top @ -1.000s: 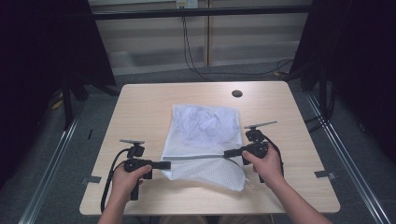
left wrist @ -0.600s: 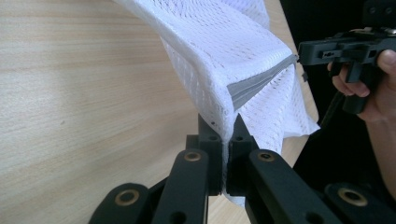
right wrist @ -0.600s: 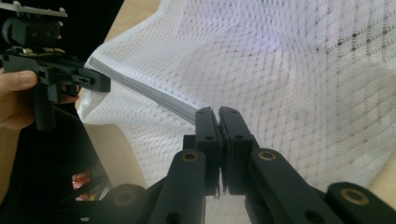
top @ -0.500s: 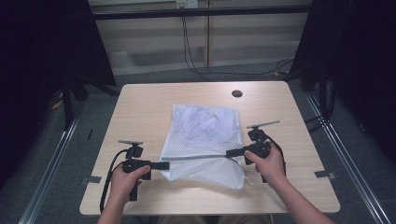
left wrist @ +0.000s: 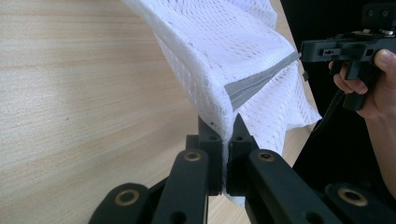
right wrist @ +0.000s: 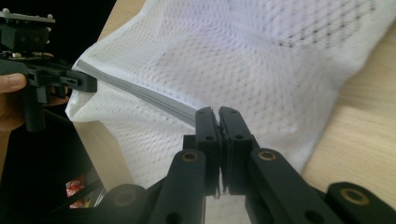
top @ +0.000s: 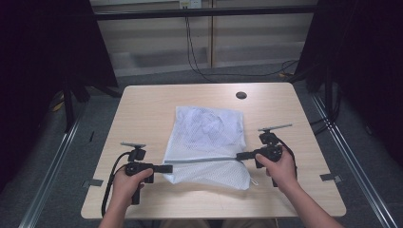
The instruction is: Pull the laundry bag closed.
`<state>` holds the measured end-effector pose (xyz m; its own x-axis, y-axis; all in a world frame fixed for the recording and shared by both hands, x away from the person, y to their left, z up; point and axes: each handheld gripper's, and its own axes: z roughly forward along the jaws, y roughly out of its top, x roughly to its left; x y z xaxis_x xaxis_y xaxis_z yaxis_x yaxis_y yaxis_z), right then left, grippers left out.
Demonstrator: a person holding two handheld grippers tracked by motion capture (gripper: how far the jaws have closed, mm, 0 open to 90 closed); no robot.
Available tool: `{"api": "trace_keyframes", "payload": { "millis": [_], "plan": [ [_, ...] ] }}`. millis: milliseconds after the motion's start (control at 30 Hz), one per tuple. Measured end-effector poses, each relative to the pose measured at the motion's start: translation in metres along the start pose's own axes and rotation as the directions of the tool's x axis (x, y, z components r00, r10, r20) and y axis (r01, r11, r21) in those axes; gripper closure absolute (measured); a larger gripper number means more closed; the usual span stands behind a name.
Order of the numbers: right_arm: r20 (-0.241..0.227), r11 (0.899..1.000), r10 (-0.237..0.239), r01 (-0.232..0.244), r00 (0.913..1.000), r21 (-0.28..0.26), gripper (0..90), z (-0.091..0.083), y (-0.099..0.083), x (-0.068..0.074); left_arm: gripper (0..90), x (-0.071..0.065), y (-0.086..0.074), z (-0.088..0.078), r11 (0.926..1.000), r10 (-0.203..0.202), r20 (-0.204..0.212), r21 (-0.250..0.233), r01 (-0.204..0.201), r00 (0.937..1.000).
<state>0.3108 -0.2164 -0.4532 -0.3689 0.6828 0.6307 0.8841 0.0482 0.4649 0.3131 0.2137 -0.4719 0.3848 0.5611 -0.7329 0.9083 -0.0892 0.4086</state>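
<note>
A white mesh bag [top: 209,137] lies in the middle of the wooden table [top: 142,109], its near edge lifted. A grey band [top: 204,160] runs taut along that edge between the two grippers. My left gripper [top: 167,168] is shut on the bag's left corner [left wrist: 219,112]. At the right end of the band, my right gripper [top: 240,155] is shut on the mesh bag [right wrist: 261,60], jaws pressed together. In the left gripper view the other gripper [left wrist: 343,49] shows at the far right, pinching the band. In the right gripper view the other gripper [right wrist: 88,84] holds the far corner.
A dark round hole [top: 241,95] sits near the table's far edge. Black cables [top: 111,183] trail from the grippers. Dark curtains stand on both sides, and metal floor rails [top: 342,152] run beside the table.
The right gripper has shifted slightly right and toward the near edge, drawing the grey band tighter. The left gripper stays almost still.
</note>
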Motion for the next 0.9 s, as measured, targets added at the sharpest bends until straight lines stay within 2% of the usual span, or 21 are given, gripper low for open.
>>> {"api": "trace_keyframes", "payload": {
  "millis": [200,300,400,467,700,833,900],
  "plan": [
    [0.004,1.000,0.002,-0.002,1.0000,-0.005,87.1,-0.006,-0.002,-0.003,88.6,-0.002,0.000,0.002,1.0000,-0.002,0.006,0.005,0.002,1.0000],
    [0.013,1.000,0.002,-0.002,0.9999,-0.007,87.1,-0.008,-0.003,-0.005,88.5,-0.001,0.000,0.001,0.9999,0.011,0.000,0.006,-0.011,0.9999],
    [0.019,1.000,0.012,-0.011,0.9998,-0.012,87.1,-0.010,-0.003,-0.008,88.5,-0.001,-0.001,0.000,1.0000,-0.007,0.009,-0.002,0.007,0.9999],
    [0.025,1.000,0.010,-0.010,0.9996,-0.018,87.1,-0.012,-0.004,-0.009,88.5,-0.001,0.000,0.001,1.0000,0.006,0.002,0.004,-0.006,1.0000],
    [0.033,0.999,0.022,-0.021,0.9992,-0.025,87.1,-0.018,-0.006,-0.015,88.5,-0.002,-0.001,0.002,0.9999,-0.006,0.014,0.011,0.005,0.9999],
    [0.034,0.999,0.016,-0.015,0.9993,-0.029,87.1,-0.019,-0.006,-0.016,88.5,-0.001,-0.001,0.003,0.9998,0.011,0.011,0.016,-0.011,0.9999],
    [0.030,0.999,0.023,-0.022,0.9993,-0.029,87.1,-0.020,-0.007,-0.016,88.5,-0.003,-0.002,0.003,0.9999,-0.003,0.017,0.017,0.003,0.9999]
  ]
}}
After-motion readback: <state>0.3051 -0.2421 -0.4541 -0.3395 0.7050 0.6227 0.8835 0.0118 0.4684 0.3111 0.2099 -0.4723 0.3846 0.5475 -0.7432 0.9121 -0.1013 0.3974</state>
